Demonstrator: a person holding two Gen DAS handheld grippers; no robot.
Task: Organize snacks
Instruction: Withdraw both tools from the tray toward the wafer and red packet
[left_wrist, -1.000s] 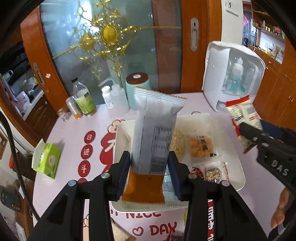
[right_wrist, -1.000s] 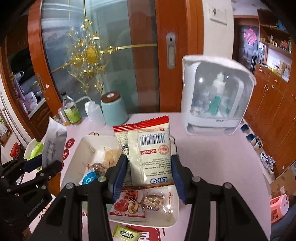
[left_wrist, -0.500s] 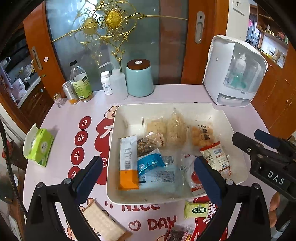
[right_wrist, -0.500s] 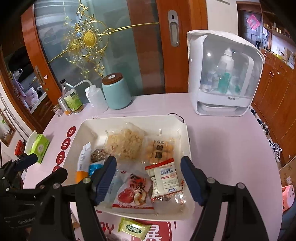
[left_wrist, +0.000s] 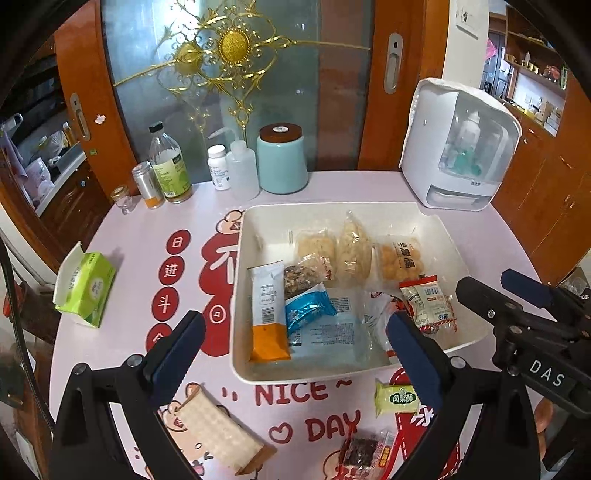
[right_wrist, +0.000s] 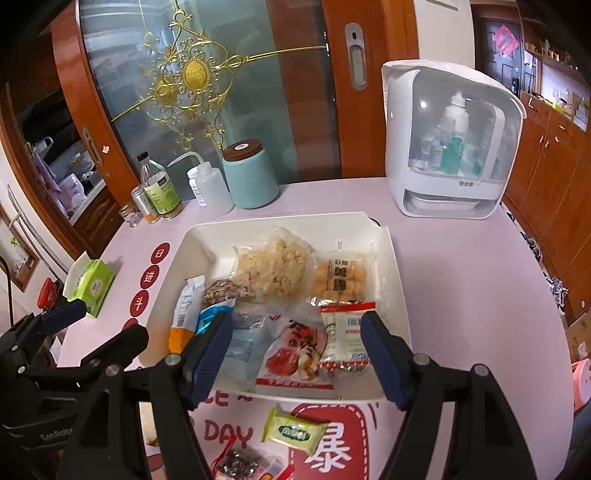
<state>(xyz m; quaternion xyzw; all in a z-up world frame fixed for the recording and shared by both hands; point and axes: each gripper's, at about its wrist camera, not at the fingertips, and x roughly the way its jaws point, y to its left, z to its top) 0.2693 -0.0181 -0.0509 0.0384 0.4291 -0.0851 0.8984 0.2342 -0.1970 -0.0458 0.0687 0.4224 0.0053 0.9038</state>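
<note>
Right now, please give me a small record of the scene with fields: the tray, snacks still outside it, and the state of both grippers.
tray: white tray on the table, holding many snack packets
in tray, left edge: white and orange packet, lying flat
in tray, right side: red-edged packet, lying flat
outside tray: green packet, beige wafer packet, dark packet, all in front of the tray
left gripper: open, holding nothing
right gripper: open, holding nothing
</note>
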